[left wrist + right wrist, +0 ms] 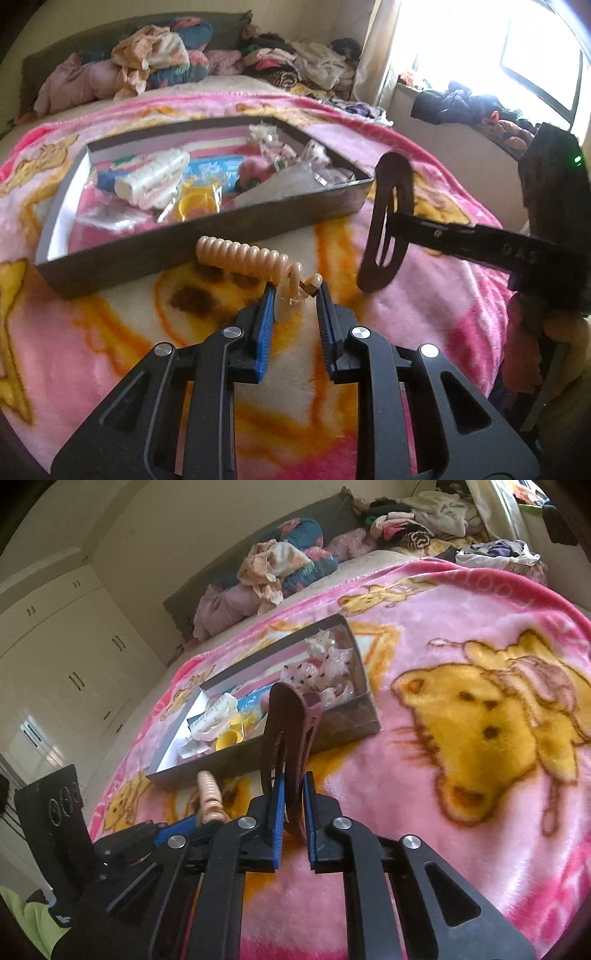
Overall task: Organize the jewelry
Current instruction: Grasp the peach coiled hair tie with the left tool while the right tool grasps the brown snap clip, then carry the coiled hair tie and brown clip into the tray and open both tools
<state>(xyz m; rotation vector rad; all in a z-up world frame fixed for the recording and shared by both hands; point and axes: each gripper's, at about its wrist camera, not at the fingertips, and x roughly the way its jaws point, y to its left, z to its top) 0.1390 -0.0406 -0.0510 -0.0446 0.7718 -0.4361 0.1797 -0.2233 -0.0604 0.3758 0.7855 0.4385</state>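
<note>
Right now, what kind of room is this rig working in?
Most likely a home bedroom. The work surface is a bed under a pink cartoon-bear blanket, loose clothes are piled at its head, and built-in wardrobe doors line one wall.

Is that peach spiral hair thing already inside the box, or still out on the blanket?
Out. The spiral hair tie lies on the blanket against the box's outer front wall, one end between the open left tongs.
</note>
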